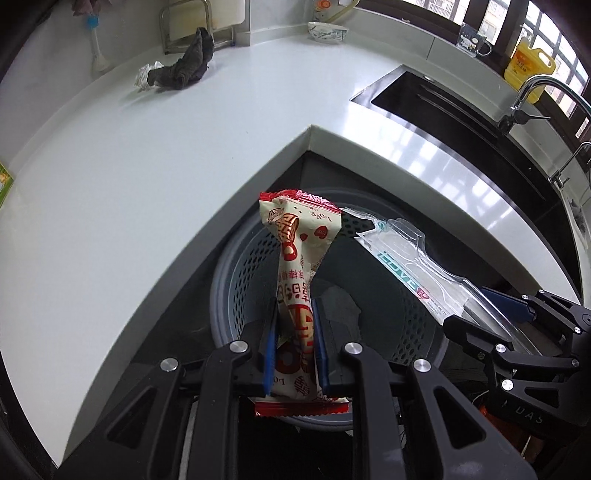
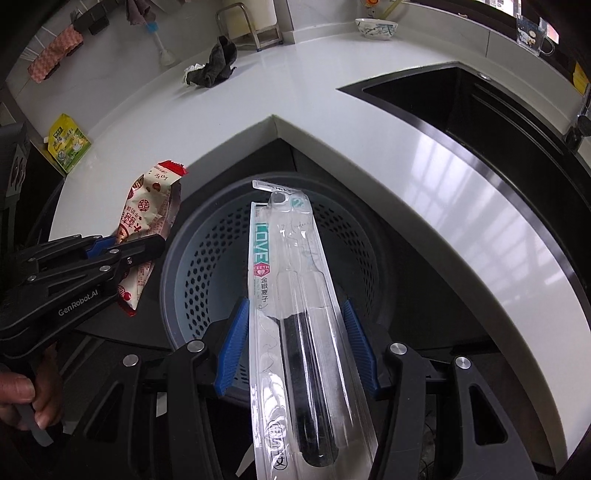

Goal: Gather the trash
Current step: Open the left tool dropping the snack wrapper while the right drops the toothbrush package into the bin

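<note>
Left tool clamped narrow; right tool wide-jawed

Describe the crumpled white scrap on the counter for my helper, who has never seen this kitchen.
On the white countertop, look toward the metal rack at the back. A dark rag lies before it; the crumpled white scrap touches the rag's left end, pale against the dark cloth.

A home kitchen: a white L-shaped counter holds a dark inset sink with a chrome faucet, a bowl, a cartoon-printed glass mug and a crumpled dishcloth.
</note>
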Demonstrator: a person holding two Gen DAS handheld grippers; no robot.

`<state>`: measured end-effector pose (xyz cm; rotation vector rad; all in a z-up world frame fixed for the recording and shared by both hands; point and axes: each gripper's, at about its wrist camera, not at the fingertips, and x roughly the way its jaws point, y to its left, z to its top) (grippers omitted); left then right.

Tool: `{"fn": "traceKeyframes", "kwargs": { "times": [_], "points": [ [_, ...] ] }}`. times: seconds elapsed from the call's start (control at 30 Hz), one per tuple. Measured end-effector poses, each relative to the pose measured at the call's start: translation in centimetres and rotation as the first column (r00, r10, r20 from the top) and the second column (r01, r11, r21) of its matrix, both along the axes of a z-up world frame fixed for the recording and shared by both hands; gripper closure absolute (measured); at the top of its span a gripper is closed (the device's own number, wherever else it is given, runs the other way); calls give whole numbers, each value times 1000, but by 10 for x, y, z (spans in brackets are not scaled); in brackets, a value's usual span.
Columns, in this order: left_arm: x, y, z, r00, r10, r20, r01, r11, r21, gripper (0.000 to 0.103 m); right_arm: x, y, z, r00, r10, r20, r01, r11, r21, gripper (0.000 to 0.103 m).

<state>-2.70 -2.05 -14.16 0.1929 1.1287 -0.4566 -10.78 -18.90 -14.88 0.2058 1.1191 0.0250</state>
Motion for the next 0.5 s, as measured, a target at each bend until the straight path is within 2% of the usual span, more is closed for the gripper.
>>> {"fn": "traceKeyframes", "kwargs": {
  "times": [0.23,0.4,0.43,0.5],
  "points": [
    [-4,-7,-26,998,2,-57,-1,999,32,85,4,4,-22,998,31,-54,-31,1000,2,52],
    [-1,-9,-30,998,14,-58,-11,999,46,85,14,-2,-31,998,29,-60,-27,999,30,51],
    [0,-8,-29,998,20,-52,-17,999,43,83,16,-3,-32,998,27,-65,-25,999,34,51],
    [1,-5,-26,998,38,-47,-36,998,45,64,17,-5,-34,997,34,-69,-31,999,39,48]
  ]
}}
